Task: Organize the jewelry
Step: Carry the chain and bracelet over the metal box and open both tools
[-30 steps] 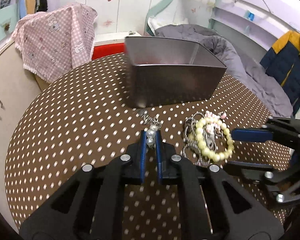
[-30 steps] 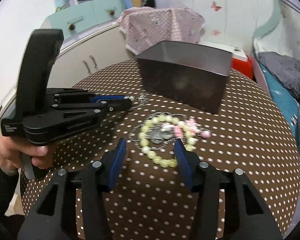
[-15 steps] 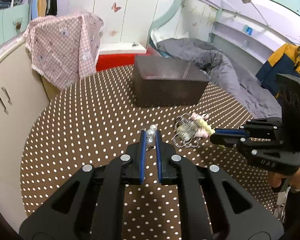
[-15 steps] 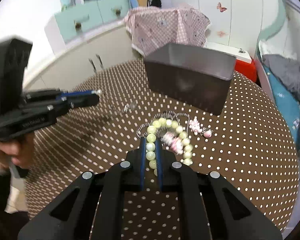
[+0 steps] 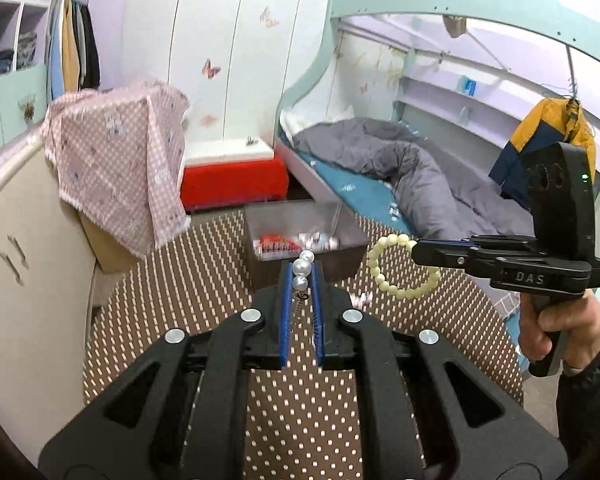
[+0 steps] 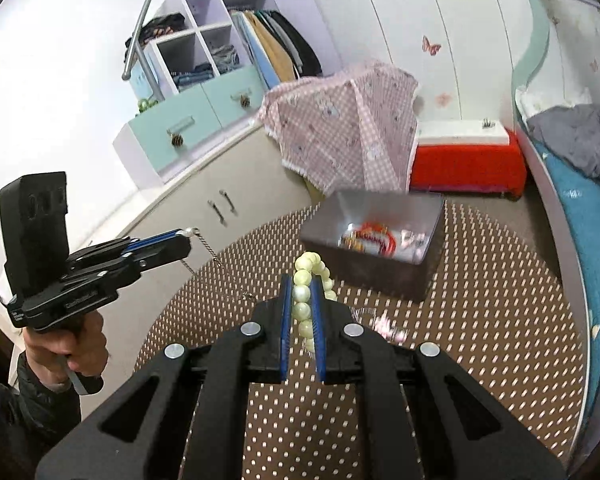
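- Pearl piece (image 5: 302, 270) clamped in left claw (image 5: 300, 276); its dangling chain could snag the box (image 5: 300, 236) rim.
- Green bracelet (image 6: 306, 300) pinched in right claw (image 6: 302, 300) may slip.

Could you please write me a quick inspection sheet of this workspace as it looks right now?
Surface: round brown polka-dot table.
Job's things: open grey box with jewelry inside; small pink piece lies on the table.
Clutter: nothing seen.
Grippers: left gripper shut on pearl-and-chain piece; right gripper shut on pale green bead bracelet.
Cables: nothing seen.
Surroundings: pink checked cloth, red box, bed.
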Motion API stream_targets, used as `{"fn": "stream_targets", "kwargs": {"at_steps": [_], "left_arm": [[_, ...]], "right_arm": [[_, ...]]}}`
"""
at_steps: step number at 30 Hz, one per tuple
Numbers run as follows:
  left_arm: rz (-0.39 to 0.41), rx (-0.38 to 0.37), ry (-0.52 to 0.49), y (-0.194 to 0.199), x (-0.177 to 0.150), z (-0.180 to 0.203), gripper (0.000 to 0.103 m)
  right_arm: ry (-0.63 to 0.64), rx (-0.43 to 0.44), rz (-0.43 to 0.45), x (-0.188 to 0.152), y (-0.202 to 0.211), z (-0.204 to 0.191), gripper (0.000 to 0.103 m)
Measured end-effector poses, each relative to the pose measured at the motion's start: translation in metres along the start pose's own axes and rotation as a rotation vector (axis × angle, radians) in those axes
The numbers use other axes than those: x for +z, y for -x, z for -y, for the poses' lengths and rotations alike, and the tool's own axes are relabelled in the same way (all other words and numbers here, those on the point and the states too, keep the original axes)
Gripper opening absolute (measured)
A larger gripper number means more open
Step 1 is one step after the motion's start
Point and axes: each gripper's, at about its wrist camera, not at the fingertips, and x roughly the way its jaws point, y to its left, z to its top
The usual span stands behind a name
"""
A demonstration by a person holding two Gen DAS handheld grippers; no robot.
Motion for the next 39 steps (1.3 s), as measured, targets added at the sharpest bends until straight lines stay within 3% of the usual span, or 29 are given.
{"fn": "stream_targets", "kwargs": {"at_steps": [11, 17, 26, 28, 29, 30, 31, 33, 34, 35, 39], "left_arm": [[0.127, 0.023, -0.061, 0.010, 0.078, 0.008, 0.009], [0.096, 0.033, -0.038, -0.021, 0.102, 0.009, 0.009], [0.014, 0.033, 0.011, -0.068, 0.111, 0.003, 0.009], [-0.017, 0.037, 0.035, -0.079, 0.113, -0.001, 0.010], [-0.024, 0.061, 0.036, -0.082, 0.114, -0.002, 0.010], [-0.034, 0.078, 0.037, -0.085, 0.114, -0.003, 0.013], [-0.044, 0.087, 0.046, -0.088, 0.113, -0.005, 0.039], [-0.014, 0.171, 0.086, -0.083, 0.110, -0.012, 0.084], [0.025, 0.187, 0.106, -0.076, 0.107, -0.017, 0.096], [0.048, 0.182, 0.122, -0.072, 0.106, -0.019, 0.097], [0.053, 0.251, 0.143, -0.057, 0.100, -0.023, 0.097]], "right_arm": [[0.044, -0.040, 0.131, 0.077, 0.015, -0.002, 0.008], [0.055, -0.084, 0.102, 0.098, -0.005, 0.004, 0.008], [0.005, -0.113, 0.010, 0.104, -0.050, 0.027, 0.008], [-0.023, -0.150, 0.000, 0.104, -0.057, 0.033, 0.013], [-0.046, -0.168, -0.003, 0.103, -0.059, 0.038, 0.033], [-0.062, -0.184, 0.008, 0.101, -0.059, 0.041, 0.067], [-0.073, -0.201, 0.029, 0.099, -0.056, 0.043, 0.080], [-0.107, -0.210, 0.062, 0.095, -0.046, 0.049, 0.088], [-0.118, -0.220, 0.065, 0.093, -0.044, 0.052, 0.090], [-0.128, -0.241, 0.073, 0.092, -0.039, 0.054, 0.095], [-0.174, -0.266, 0.097, 0.090, -0.024, 0.059, 0.095]]}}
